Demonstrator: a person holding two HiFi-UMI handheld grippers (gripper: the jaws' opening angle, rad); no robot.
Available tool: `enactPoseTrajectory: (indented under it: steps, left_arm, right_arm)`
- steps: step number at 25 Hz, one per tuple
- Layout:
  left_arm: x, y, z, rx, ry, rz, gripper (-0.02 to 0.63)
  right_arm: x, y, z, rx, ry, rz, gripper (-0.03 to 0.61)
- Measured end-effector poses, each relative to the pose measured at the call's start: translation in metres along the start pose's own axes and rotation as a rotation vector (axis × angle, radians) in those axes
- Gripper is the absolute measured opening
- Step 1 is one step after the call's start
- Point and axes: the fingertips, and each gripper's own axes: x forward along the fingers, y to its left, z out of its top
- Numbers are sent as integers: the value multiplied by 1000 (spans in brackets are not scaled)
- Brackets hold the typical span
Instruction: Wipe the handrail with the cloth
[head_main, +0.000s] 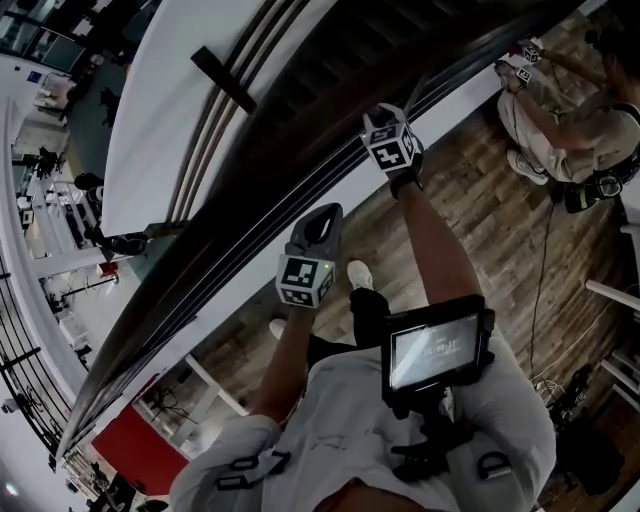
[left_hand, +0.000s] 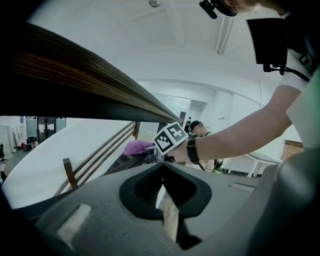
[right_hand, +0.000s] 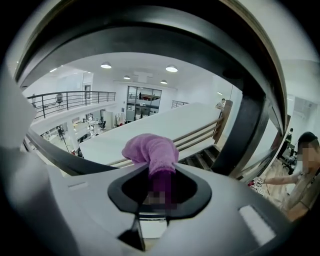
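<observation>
Looking down in the head view, I see the left gripper (head_main: 320, 225) and, farther along, the right gripper (head_main: 380, 118) at the dark wooden handrail (head_main: 250, 215). Left gripper view: jaws together, empty. Right gripper view: jaws clamp the purple cloth (right_hand: 150, 152) beneath the rail. Wiping seems in hand; next, press and slide.

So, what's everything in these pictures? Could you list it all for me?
dark brown wooden handrail: one, dark brown, runs slantwise across the head view.
fuzzy purple cloth: one, purple, clamped in the right gripper's jaws.
white stair wall: one, white, beyond the handrail.
wood-plank floor: one, brown, under the person's feet.
crouching person in light clothes: one, upper right of the head view.
black screen device: one, black, on the wearer's chest.
left gripper: one, grey, jaws together, nothing between them.
right gripper: one, grey, shut on the cloth.
</observation>
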Motion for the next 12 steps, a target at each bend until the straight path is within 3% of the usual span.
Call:
enactPoseTrajectory:
  steps: [12]
  left_arm:
    - [12,-16,-15,0,37,-2,2]
  right_arm:
    - [2,-72,-7,-16,-11,-121,89]
